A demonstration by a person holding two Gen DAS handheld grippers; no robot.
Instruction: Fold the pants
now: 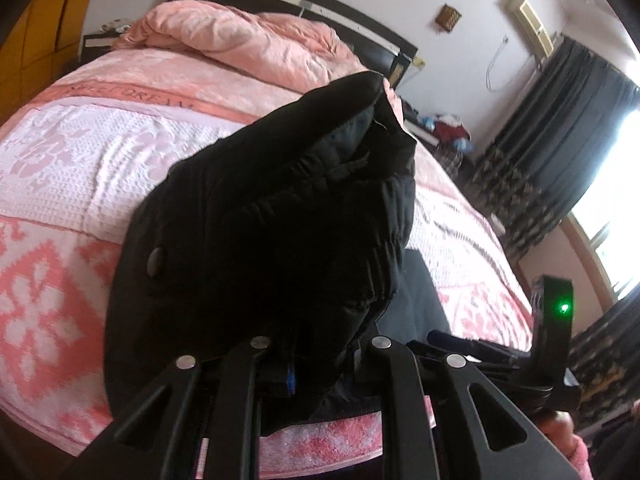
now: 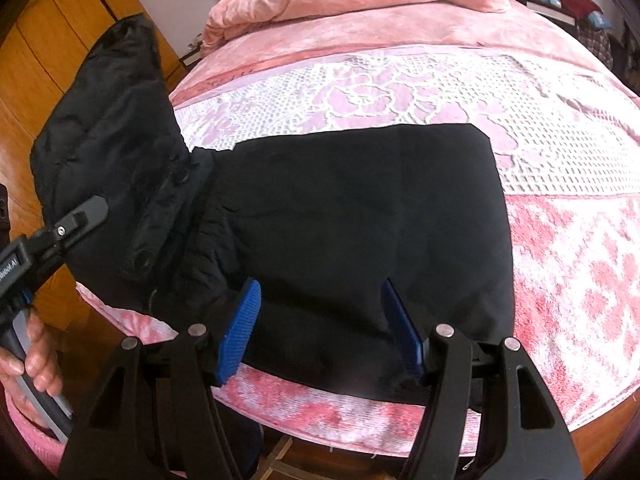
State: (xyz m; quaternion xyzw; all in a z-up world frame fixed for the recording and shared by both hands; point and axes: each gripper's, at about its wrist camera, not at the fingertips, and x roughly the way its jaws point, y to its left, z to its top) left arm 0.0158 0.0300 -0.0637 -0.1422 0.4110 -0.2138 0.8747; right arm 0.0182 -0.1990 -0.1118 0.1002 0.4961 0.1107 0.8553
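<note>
Left gripper: clamped on pants, waistband end raised.
Right gripper: jaws apart, holding nothing, over flat part.
Bed: pink spread beneath.

The pink woven bedspread carries a darker band lettered "SWEET DREAM", partly blurred. White lettering on the black gripper body is too small to read.

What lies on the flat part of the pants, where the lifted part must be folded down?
Nothing visible lies there. The flat part of the pants is bare; the open right claw hangs above its near edge, and may need to move away.
</note>
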